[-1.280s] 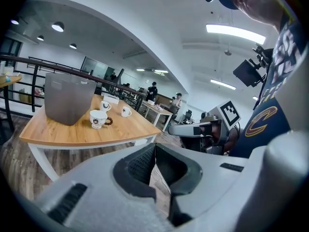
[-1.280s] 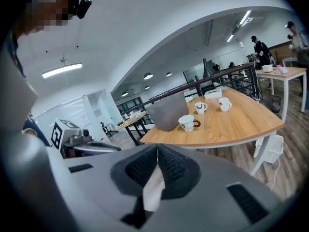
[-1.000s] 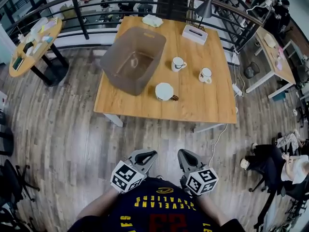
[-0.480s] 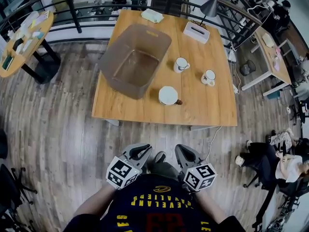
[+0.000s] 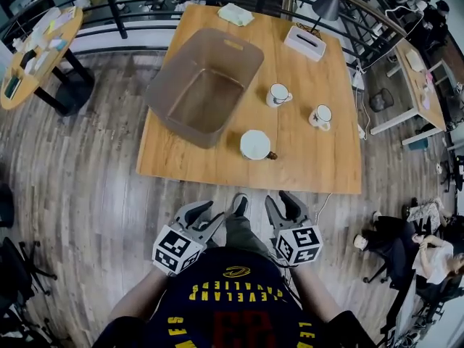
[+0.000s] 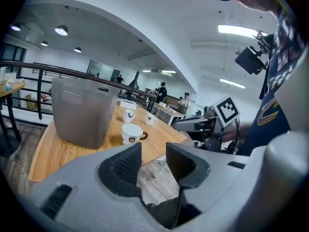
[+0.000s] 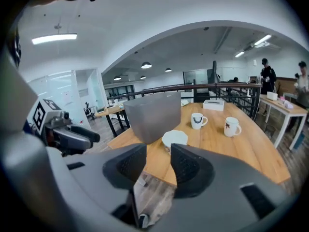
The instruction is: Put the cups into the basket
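Observation:
Three white cups stand on the wooden table (image 5: 319,158): one near the front edge (image 5: 255,144), one in the middle (image 5: 278,94) and one to the right (image 5: 320,116). The grey basket (image 5: 168,85) stands empty at their left. My left gripper (image 5: 205,213) and right gripper (image 5: 283,203) hang over the floor, short of the table's near edge. The jaws of both have just been opening, and nothing is between them. In the left gripper view the open jaws (image 6: 153,151) face the basket (image 6: 82,110) and nearest cup (image 6: 131,133). The right gripper (image 7: 158,151) faces that same cup (image 7: 175,139).
A tissue box (image 5: 304,42), a folded cloth (image 5: 235,14) and a lamp (image 5: 337,6) are at the table's far side, with a black railing behind. A round table (image 5: 40,56) stands at left. A person sits on the floor at right (image 5: 413,245).
Both grippers have moved forward toward the table, and their jaws have gone from shut to open. The table is closer in view.

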Available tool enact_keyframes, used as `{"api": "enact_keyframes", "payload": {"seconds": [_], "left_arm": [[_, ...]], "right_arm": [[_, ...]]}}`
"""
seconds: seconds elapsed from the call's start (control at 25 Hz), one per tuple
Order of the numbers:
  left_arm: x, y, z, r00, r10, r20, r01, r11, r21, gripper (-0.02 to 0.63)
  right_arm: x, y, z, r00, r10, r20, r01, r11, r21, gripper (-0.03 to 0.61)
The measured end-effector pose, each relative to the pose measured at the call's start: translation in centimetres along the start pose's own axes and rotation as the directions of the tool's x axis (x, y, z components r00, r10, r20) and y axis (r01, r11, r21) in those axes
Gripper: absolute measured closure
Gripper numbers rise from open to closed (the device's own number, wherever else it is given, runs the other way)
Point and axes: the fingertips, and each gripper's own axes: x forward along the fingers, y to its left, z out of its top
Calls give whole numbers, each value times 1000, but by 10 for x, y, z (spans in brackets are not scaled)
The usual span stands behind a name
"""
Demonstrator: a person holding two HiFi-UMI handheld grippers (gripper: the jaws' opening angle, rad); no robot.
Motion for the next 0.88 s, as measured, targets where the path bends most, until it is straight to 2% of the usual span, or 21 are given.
{"api": "enact_keyframes", "payload": {"seconds": [0.2, 0.4, 0.52, 0.64, 0.72, 0.88], "left_arm": [[30, 21, 7, 999, 47, -28, -47, 998, -29, 469], [75, 44, 10, 994, 83, -74, -88, 994, -60, 469], [101, 51, 11, 990, 90, -106, -97, 993, -60, 469], [121, 58, 10, 985, 112, -129, -119, 992, -48, 468], [131, 62, 7, 981, 129, -146, -137, 989, -52, 466], [146, 67, 4, 973, 146, -180, -159, 985, -63, 465]], "right_arm": [[38, -50, 13, 998, 2, -57, -7, 996, -91, 429], [83, -81, 7, 988, 60, -141, -84, 982, -171, 428], [107, -85, -2, 974, 104, -199, -160, 943, -291, 429], [123, -88, -8, 959, 119, -257, -221, 881, -419, 428], [130, -90, -12, 950, 132, -283, -254, 854, -453, 428], [141, -92, -21, 932, 167, -323, -309, 833, -460, 428]]}}
